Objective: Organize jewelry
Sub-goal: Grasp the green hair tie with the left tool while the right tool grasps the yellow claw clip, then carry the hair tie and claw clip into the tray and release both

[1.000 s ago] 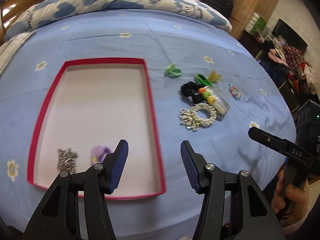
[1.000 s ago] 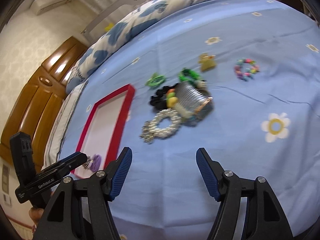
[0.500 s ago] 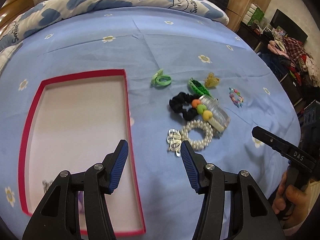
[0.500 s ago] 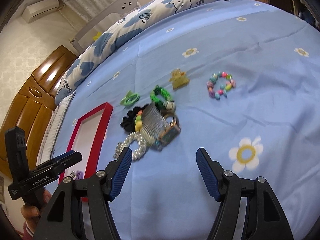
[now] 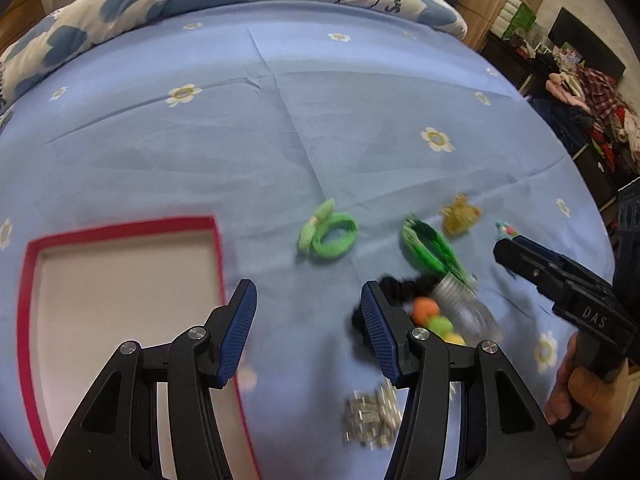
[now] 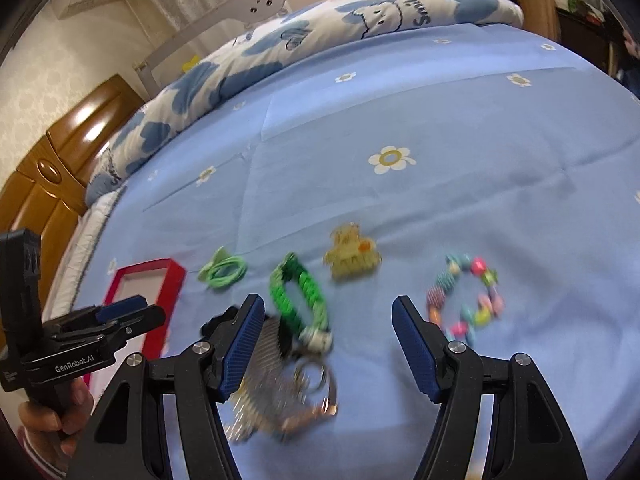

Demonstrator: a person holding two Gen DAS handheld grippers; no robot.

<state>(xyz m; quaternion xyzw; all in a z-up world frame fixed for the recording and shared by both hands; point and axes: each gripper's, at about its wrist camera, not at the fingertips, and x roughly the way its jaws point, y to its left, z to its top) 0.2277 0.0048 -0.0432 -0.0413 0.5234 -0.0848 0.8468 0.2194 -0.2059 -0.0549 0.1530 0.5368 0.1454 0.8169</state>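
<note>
The left gripper (image 5: 308,328) has its blue fingers spread apart with nothing between them. It hangs over the blue sheet (image 5: 280,140), just beside the red box (image 5: 120,224). A black scrunchie (image 5: 400,286) with coloured balls sits by its right finger, and a silver chain (image 5: 370,418) lies under it.

The right gripper (image 6: 328,344) is spread wide too and holds nothing. In front of it lie a green braided band (image 6: 298,294), a yellow clip (image 6: 352,258) and a bead bracelet (image 6: 464,300). A silver comb (image 6: 272,384) lies under its left finger. A light green hair tie (image 6: 222,270) rests near the box.
</note>
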